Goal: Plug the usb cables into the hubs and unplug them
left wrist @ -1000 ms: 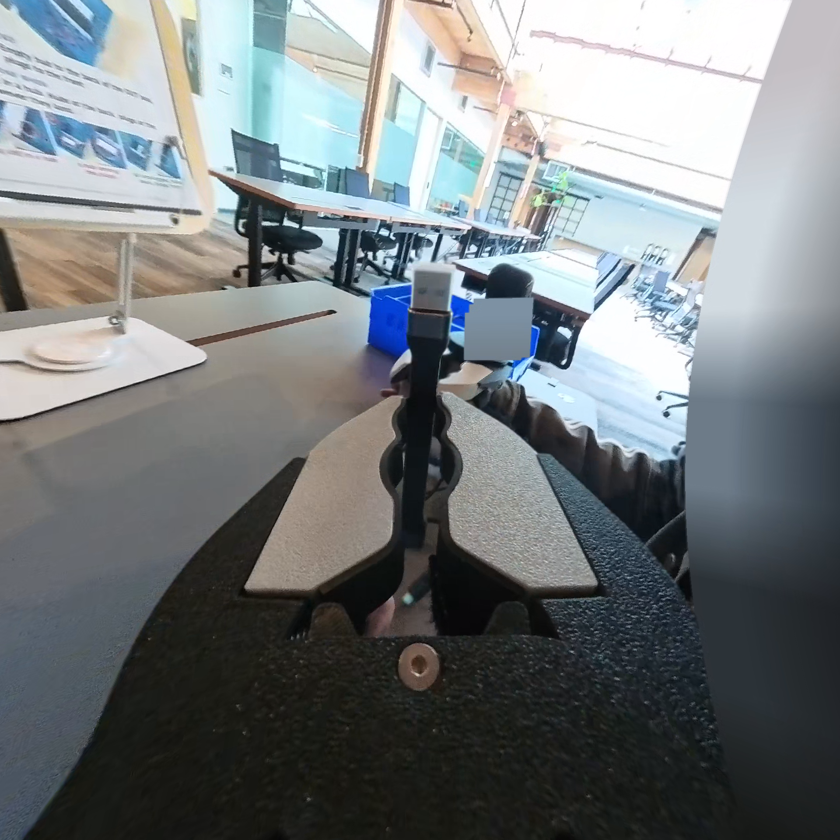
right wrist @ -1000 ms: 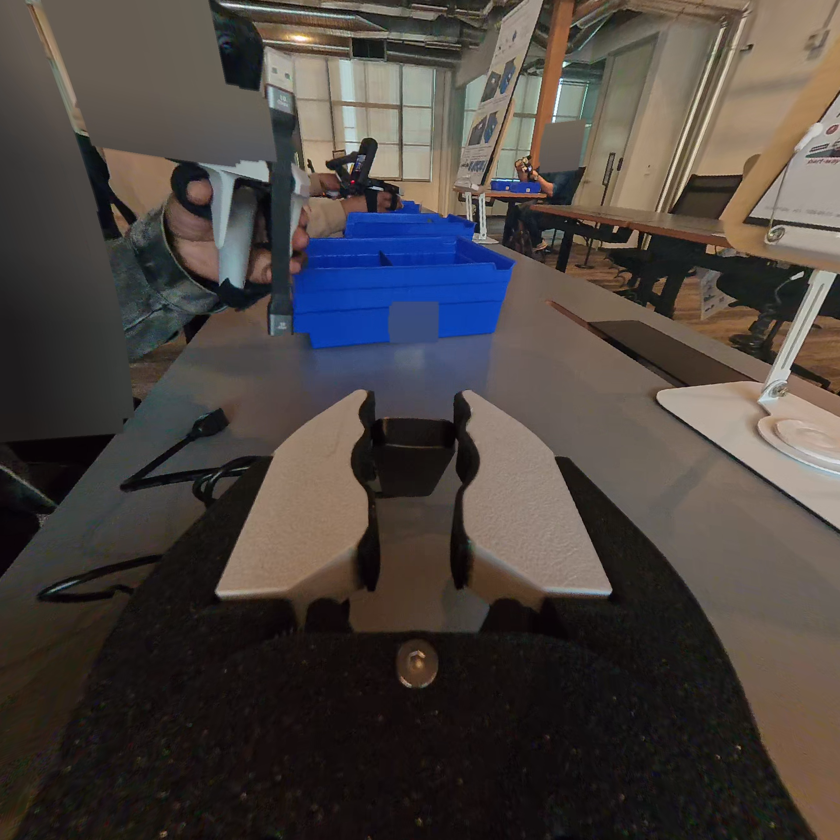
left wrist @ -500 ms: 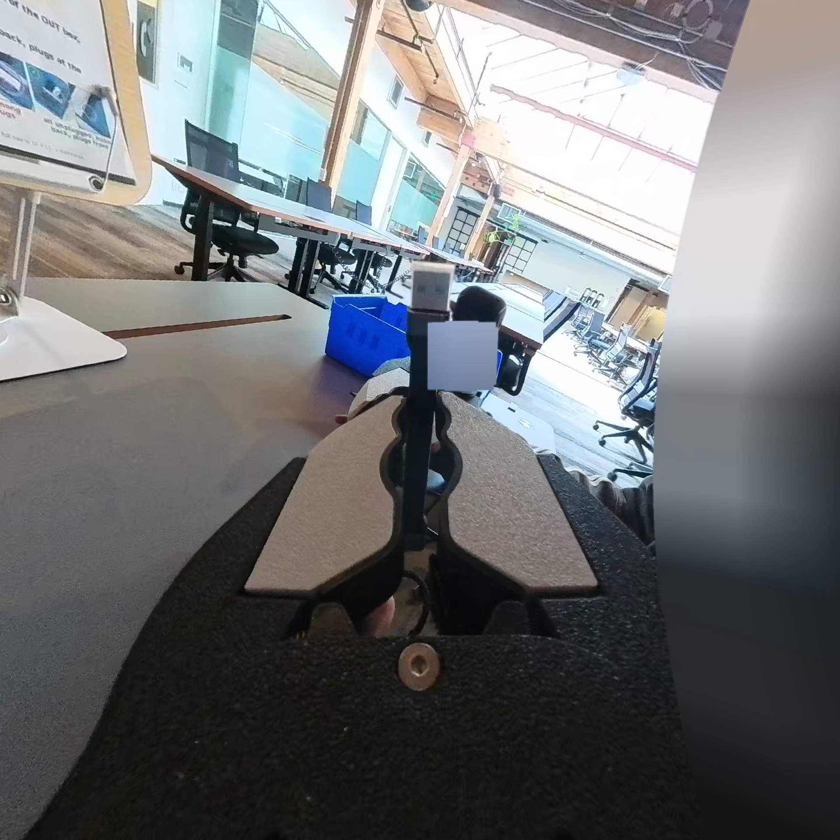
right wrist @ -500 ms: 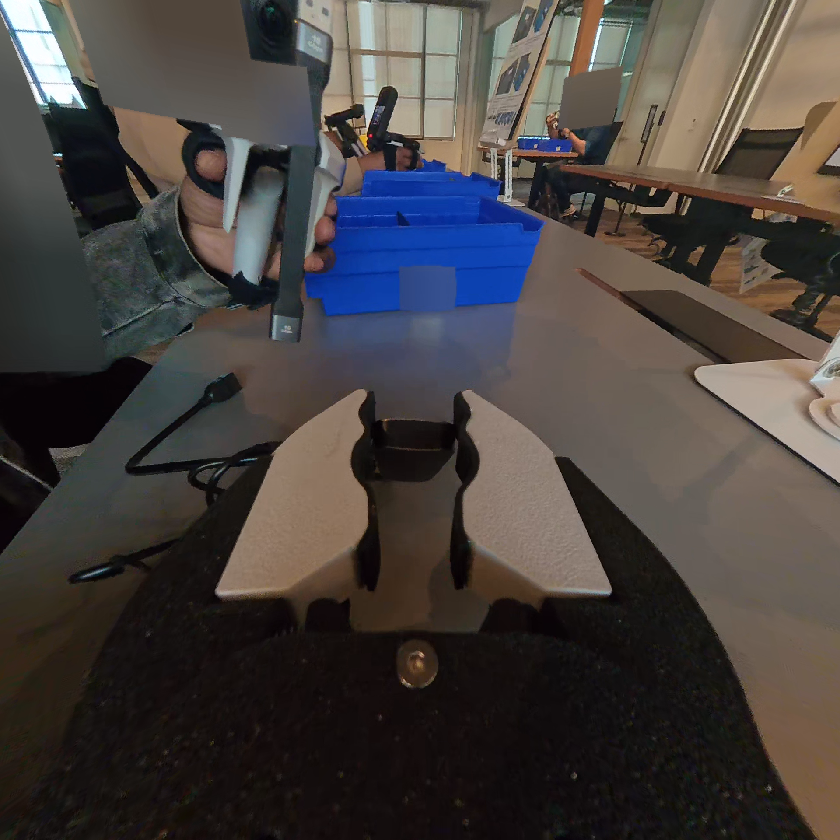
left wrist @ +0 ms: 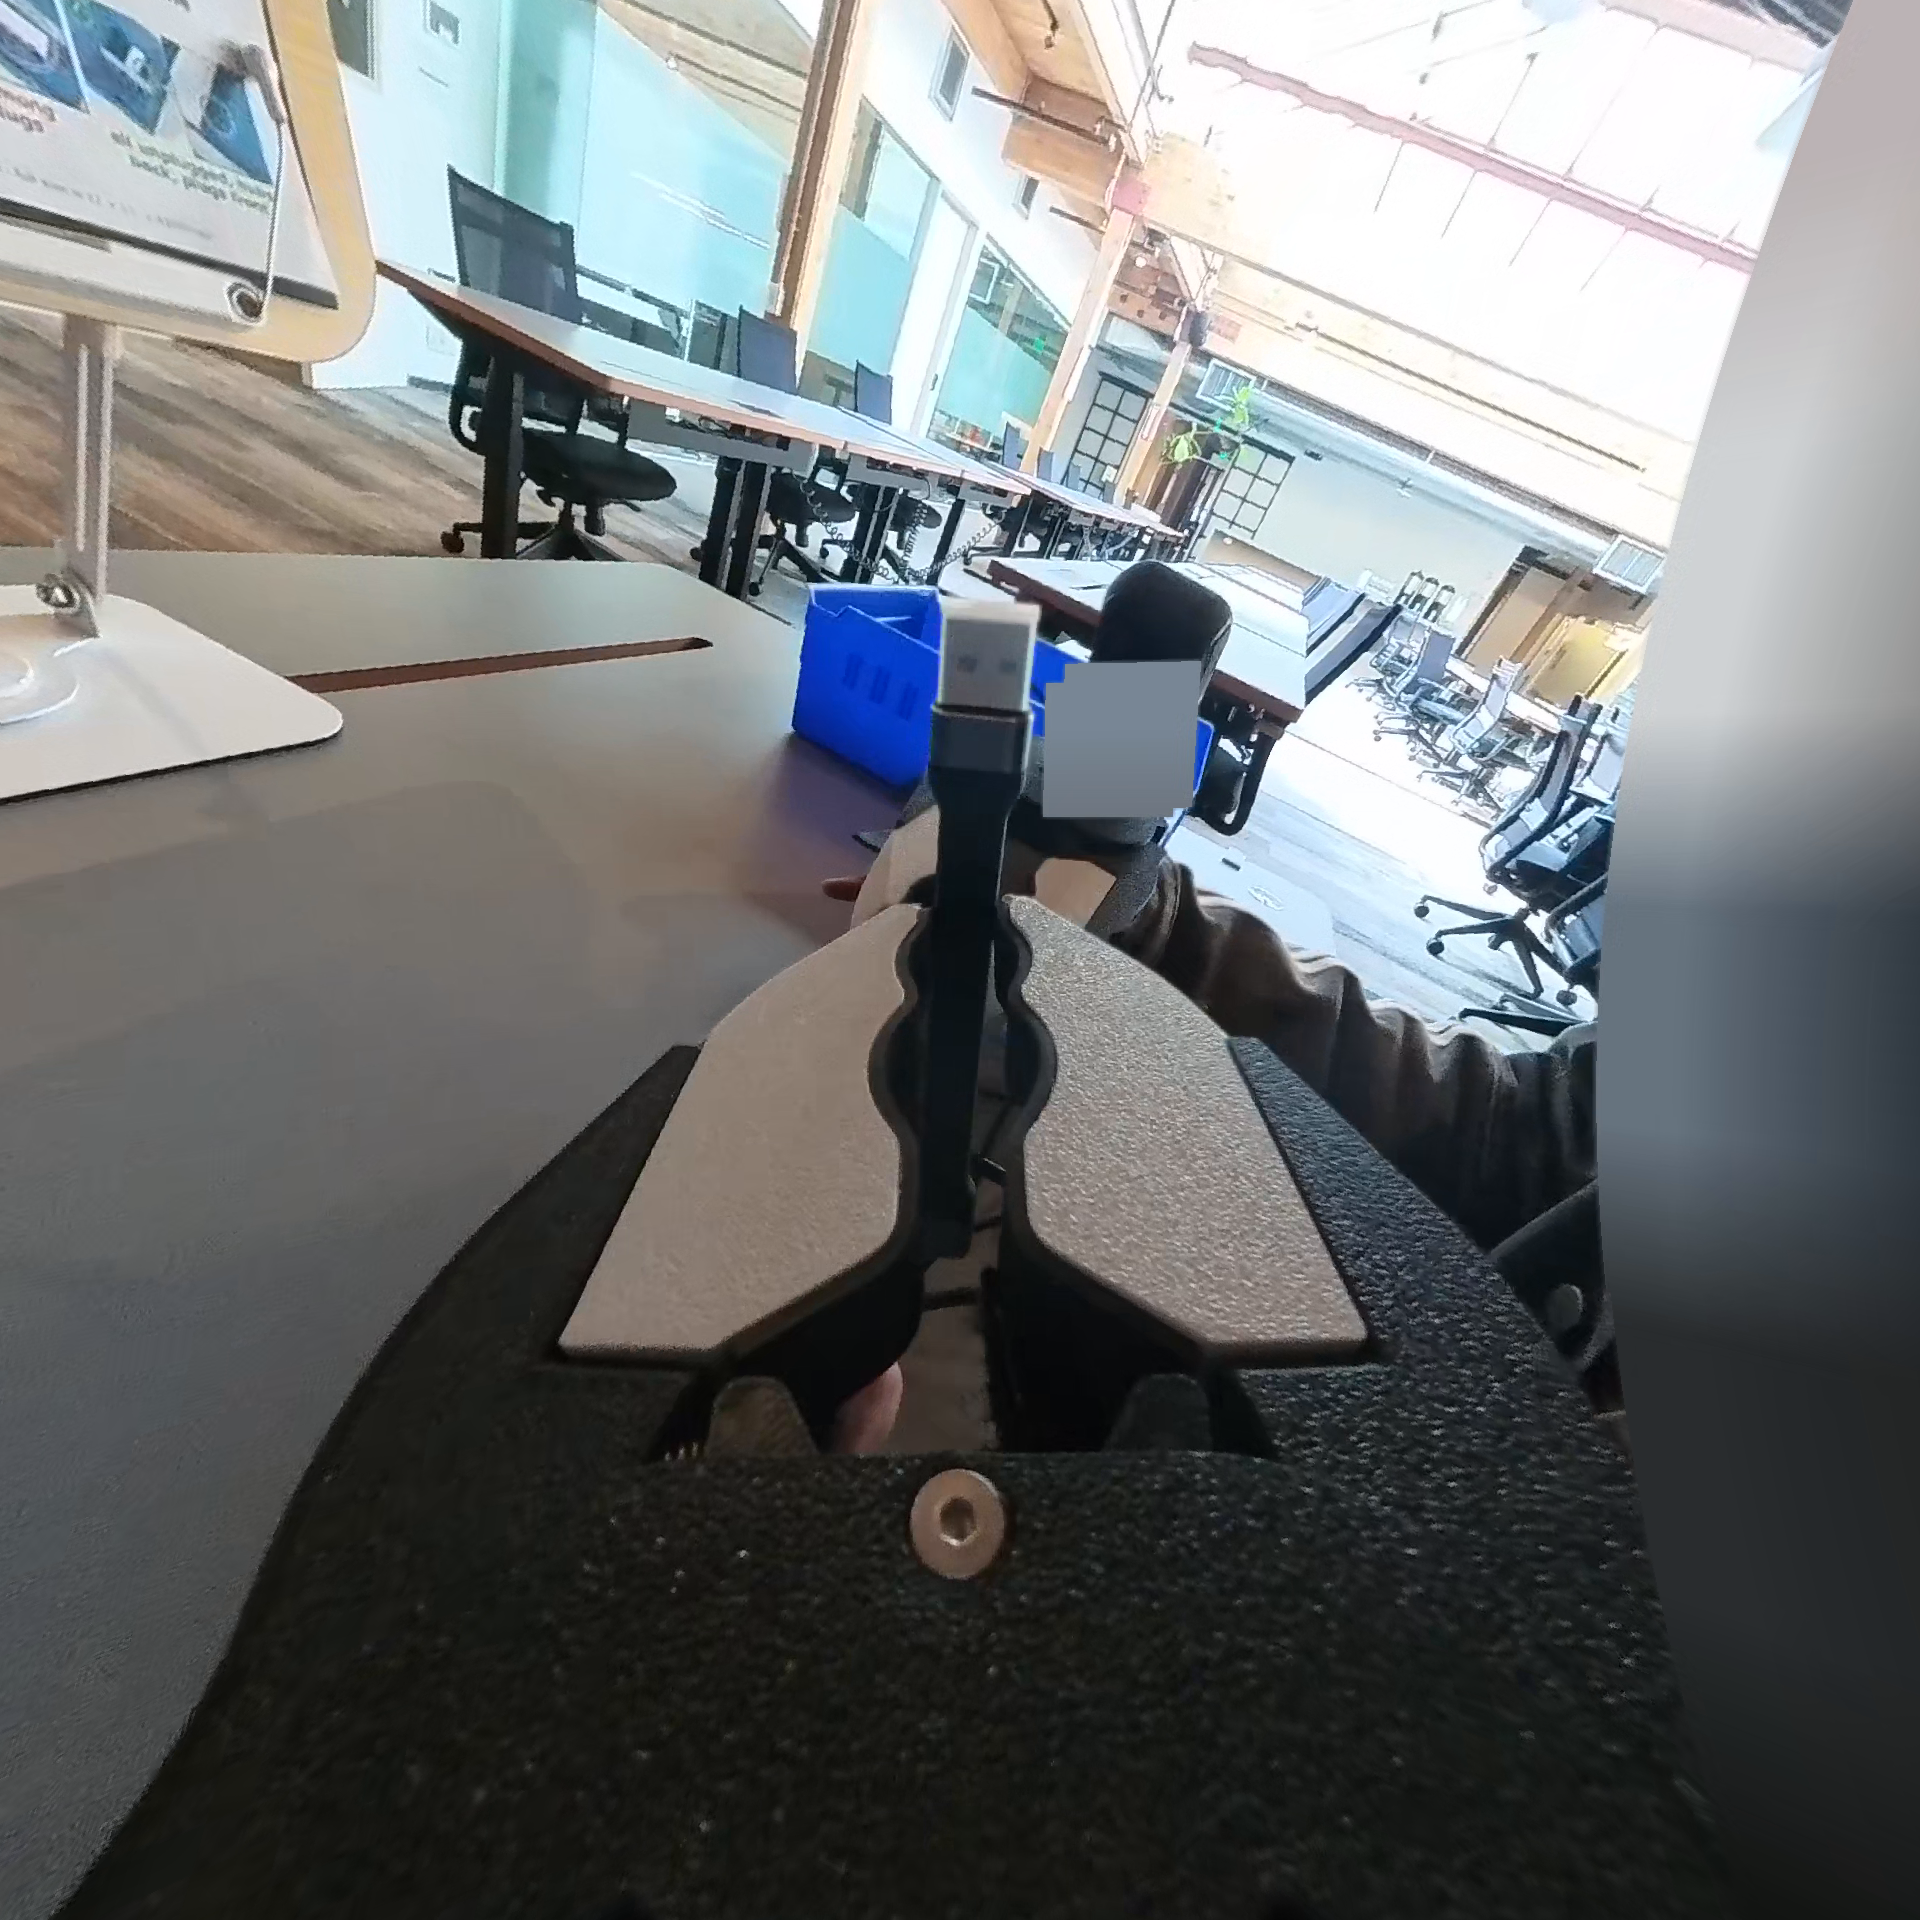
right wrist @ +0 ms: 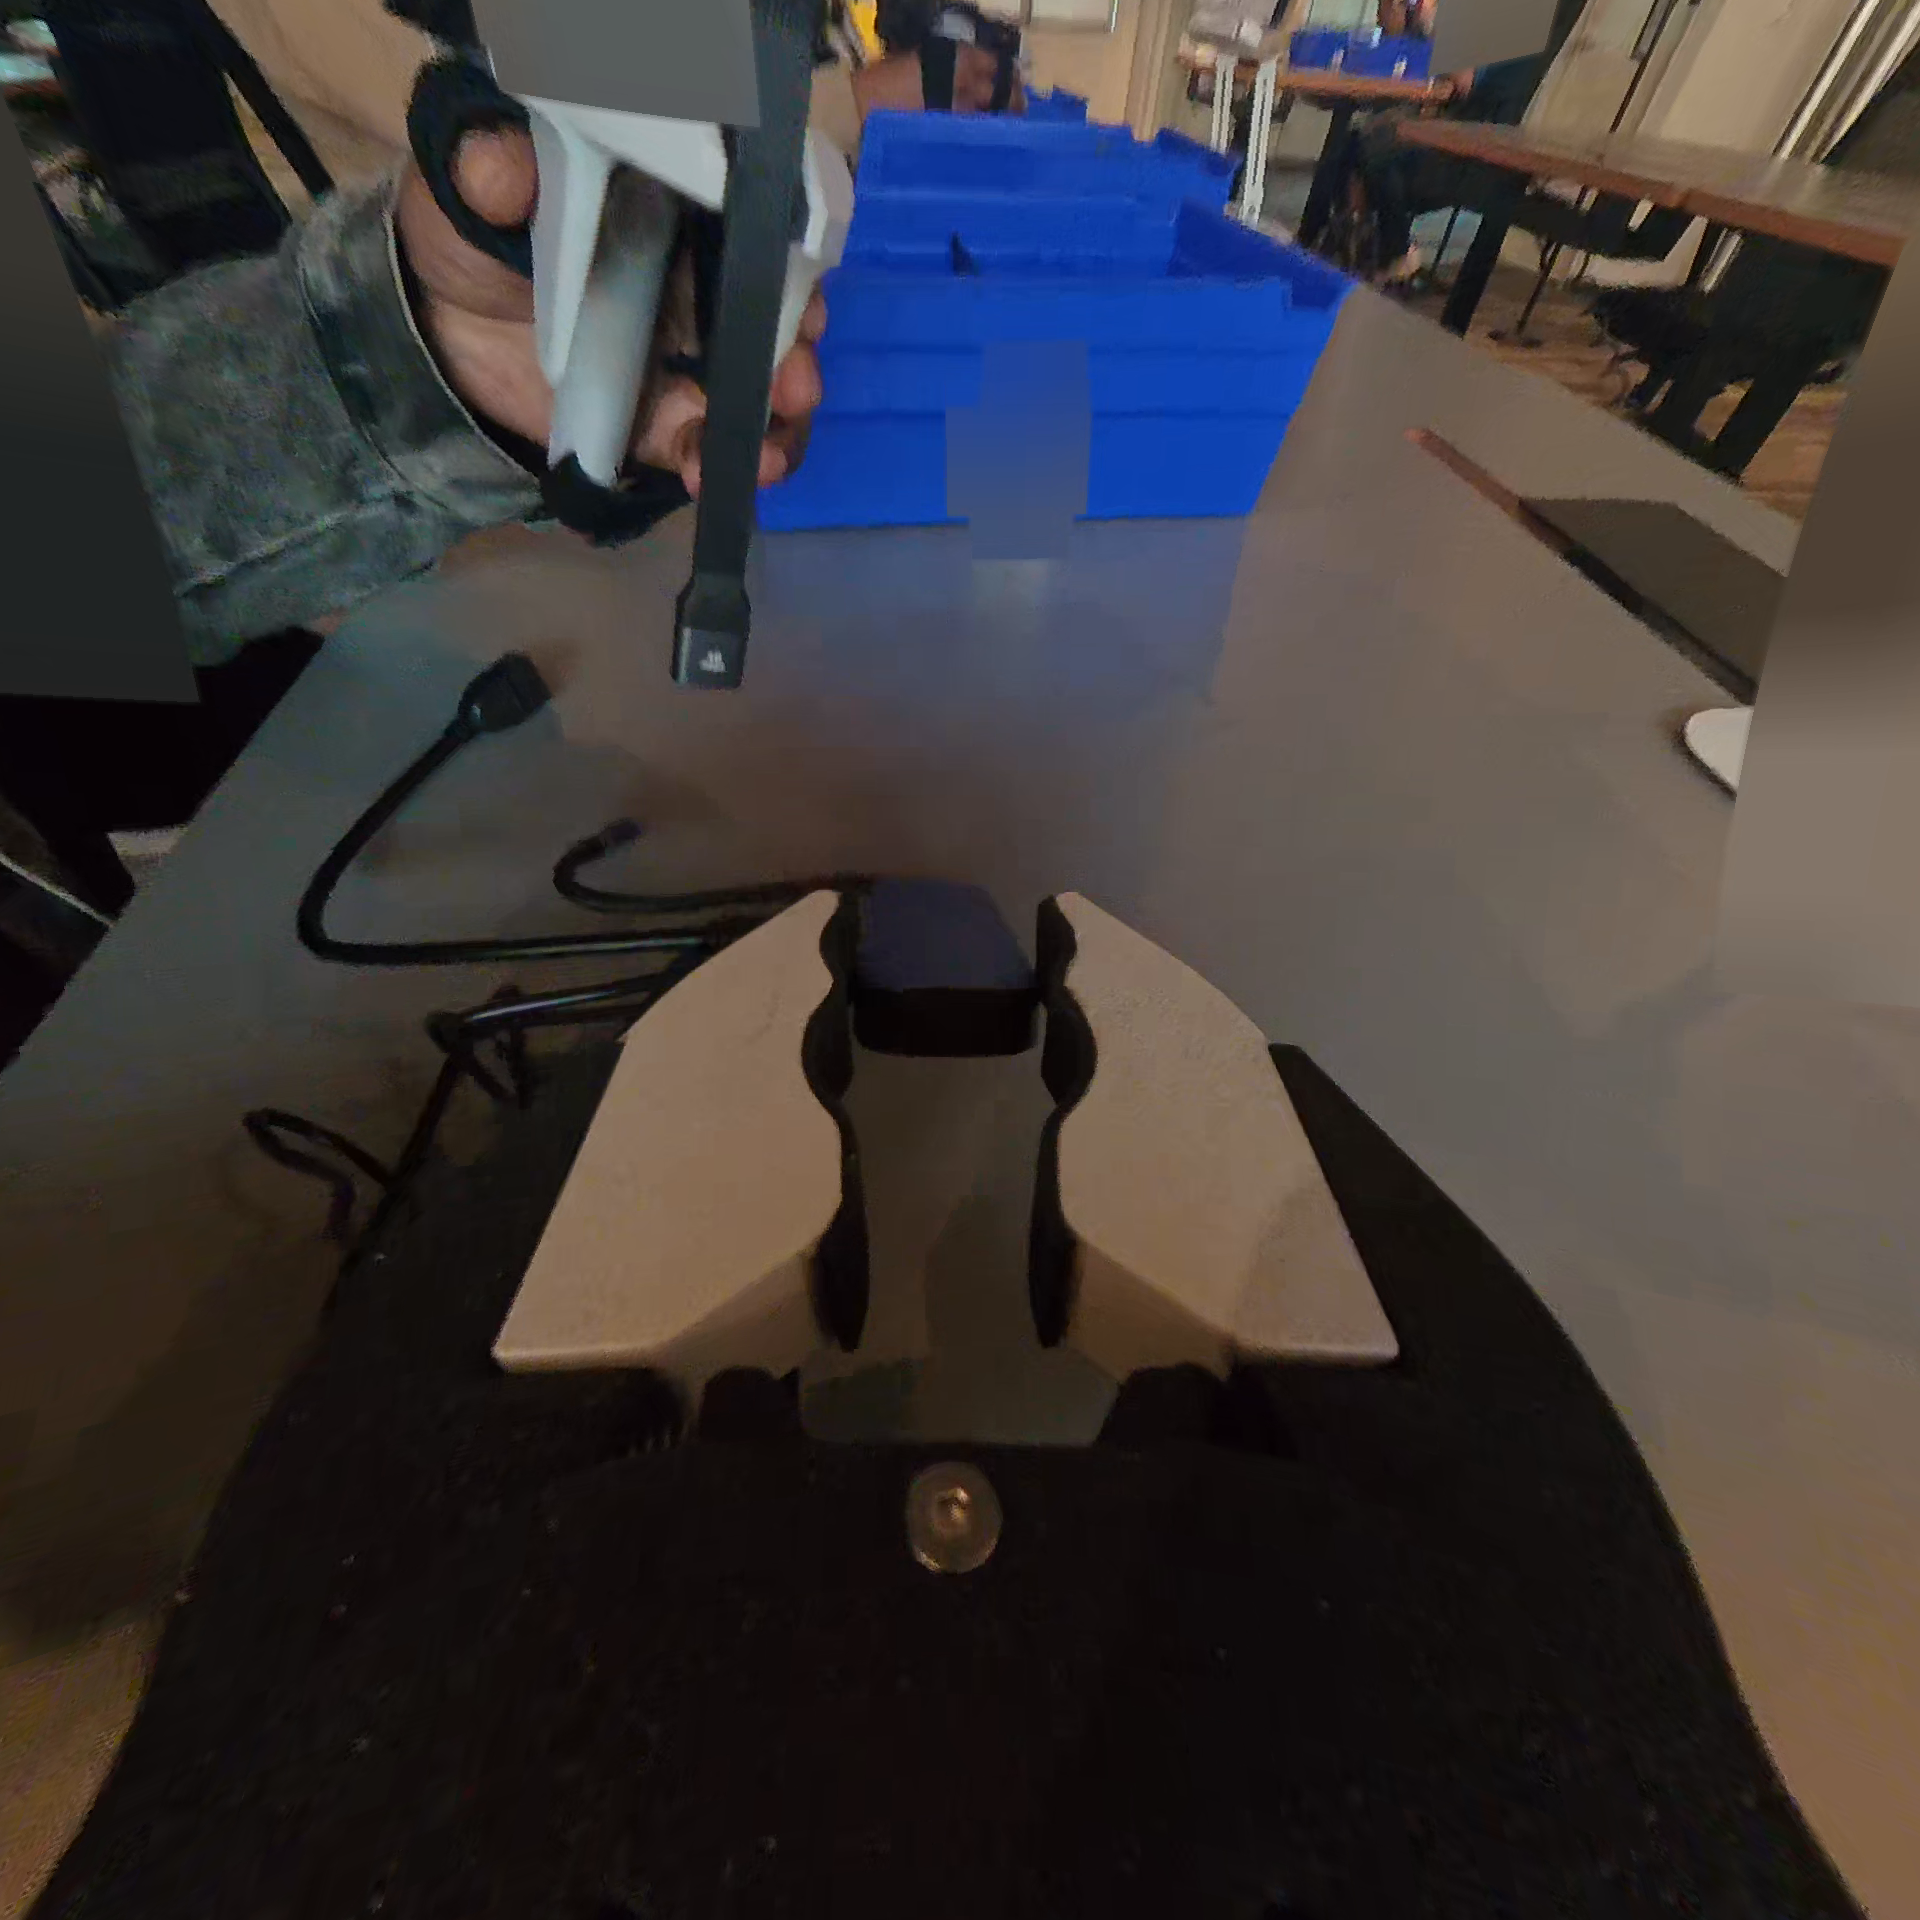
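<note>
My left gripper (left wrist: 961, 925) is shut on a flat black USB cable (left wrist: 961, 935), held upright, its silver plug (left wrist: 985, 660) pointing away from me. My right gripper (right wrist: 940, 909) is shut on a small black hub (right wrist: 940, 982) just above the grey table (right wrist: 1351, 935). In the right wrist view the left gripper's white fingers (right wrist: 597, 312) hang at the upper left. The cable's dark plug end (right wrist: 712, 649) points down, above and left of the hub and apart from it.
Loose black cables (right wrist: 416, 831) lie on the table left of the hub. Blue bins (right wrist: 1039, 312) stand at the far end and also show in the left wrist view (left wrist: 862, 686). A white stand base (left wrist: 156, 707) carries a sign board at the left. Across from one pair of fingers to the other is roughly 12 centimetres.
The left gripper with the cable has come lower and nearer to the hub. The right wrist view has tilted down toward the table. Both grips are unchanged.
</note>
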Tool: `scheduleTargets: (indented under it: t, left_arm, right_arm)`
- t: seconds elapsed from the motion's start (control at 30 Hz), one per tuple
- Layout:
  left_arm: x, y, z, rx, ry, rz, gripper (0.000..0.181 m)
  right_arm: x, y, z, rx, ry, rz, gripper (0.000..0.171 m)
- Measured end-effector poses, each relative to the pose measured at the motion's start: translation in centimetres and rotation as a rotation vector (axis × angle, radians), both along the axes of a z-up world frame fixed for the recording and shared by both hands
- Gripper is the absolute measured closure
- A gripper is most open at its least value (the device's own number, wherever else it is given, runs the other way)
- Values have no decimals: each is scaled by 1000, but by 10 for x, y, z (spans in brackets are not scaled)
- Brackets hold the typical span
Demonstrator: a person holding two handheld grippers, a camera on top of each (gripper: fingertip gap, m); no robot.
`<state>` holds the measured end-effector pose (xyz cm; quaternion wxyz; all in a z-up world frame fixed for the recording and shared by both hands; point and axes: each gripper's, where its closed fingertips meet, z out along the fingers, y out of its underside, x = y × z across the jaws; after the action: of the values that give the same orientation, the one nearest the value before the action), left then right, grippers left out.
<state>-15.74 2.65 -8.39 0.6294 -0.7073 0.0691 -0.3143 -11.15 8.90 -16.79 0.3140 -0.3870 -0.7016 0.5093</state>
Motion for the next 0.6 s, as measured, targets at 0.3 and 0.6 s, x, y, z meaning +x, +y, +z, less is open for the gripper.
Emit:
scheduleTargets:
  t: [0.3, 0.6]
  left_arm:
    - [4, 3, -8, -17, -27, -25, 170]
    - [8, 3, -14, -27, 2, -42, 170]
  right_arm:
    - [9, 4, -59, 279, -324, -5, 142]
    - [10, 11, -56, 269, -324, -48, 128]
